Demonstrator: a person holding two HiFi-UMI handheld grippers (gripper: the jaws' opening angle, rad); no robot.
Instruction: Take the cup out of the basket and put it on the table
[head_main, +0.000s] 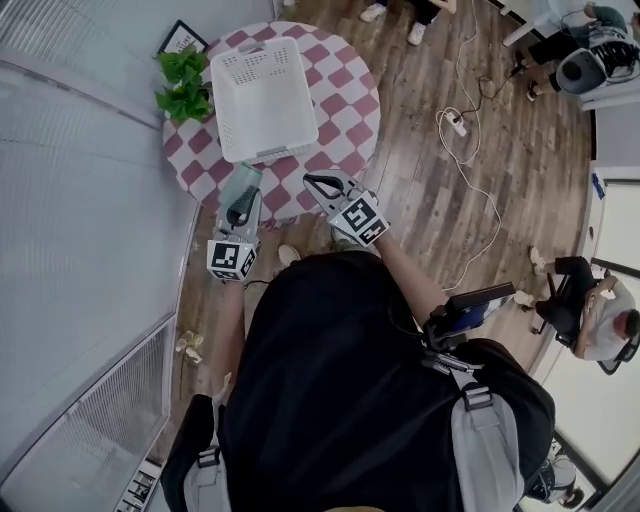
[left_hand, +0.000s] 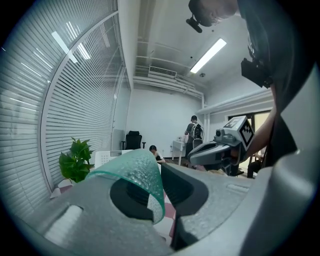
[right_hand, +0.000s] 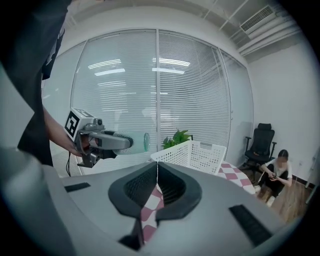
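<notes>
A translucent green cup (head_main: 236, 182) is clamped in my left gripper (head_main: 241, 204), held in the air over the near edge of the round checkered table (head_main: 350, 110). In the left gripper view the cup (left_hand: 134, 169) lies on its side between the jaws of that gripper (left_hand: 160, 186), rim towards the camera. The white perforated basket (head_main: 262, 95) stands on the table just beyond it. My right gripper (head_main: 318, 184) hovers to the right of the cup, shut with nothing in it (right_hand: 157, 176). From the right gripper view the left gripper (right_hand: 102, 141) and the cup (right_hand: 136, 141) show left of the basket (right_hand: 192, 155).
A potted plant (head_main: 183, 85) and a picture frame (head_main: 181, 38) sit at the table's left edge, by the blinds-covered glass wall. A power strip with cable (head_main: 455, 122) lies on the wooden floor to the right. People sit at the far right (head_main: 590, 315).
</notes>
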